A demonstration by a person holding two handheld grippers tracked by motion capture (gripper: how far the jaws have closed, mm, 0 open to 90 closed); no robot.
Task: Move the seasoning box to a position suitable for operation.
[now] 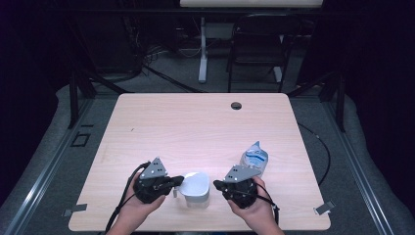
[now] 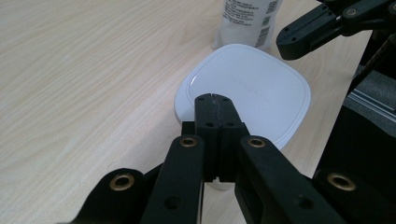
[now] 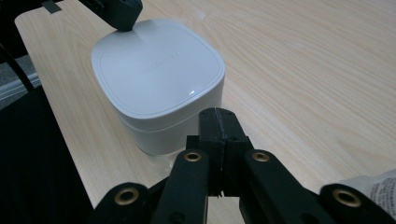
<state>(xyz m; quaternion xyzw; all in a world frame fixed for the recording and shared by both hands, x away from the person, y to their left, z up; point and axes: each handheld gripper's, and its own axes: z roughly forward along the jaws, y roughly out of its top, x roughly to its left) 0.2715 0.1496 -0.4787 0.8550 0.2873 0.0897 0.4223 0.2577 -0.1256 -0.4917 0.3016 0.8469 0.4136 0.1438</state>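
I see wide bare table (image 1: 195, 122) ahead for passing. White box (image 1: 196, 188) blocks the gap between the grippers; pouch (image 1: 254, 159) stands just beyond the right one.

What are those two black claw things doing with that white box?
A person sits at a wooden table with a gripper in each hand. Between them stands a white box with rounded corners and its lid on. The left gripper has its jaws shut with the tips over the lid's edge. The right gripper is shut too and waits just beside the box. Behind the right gripper stands a soft white pouch with blue print. Nothing is being held.
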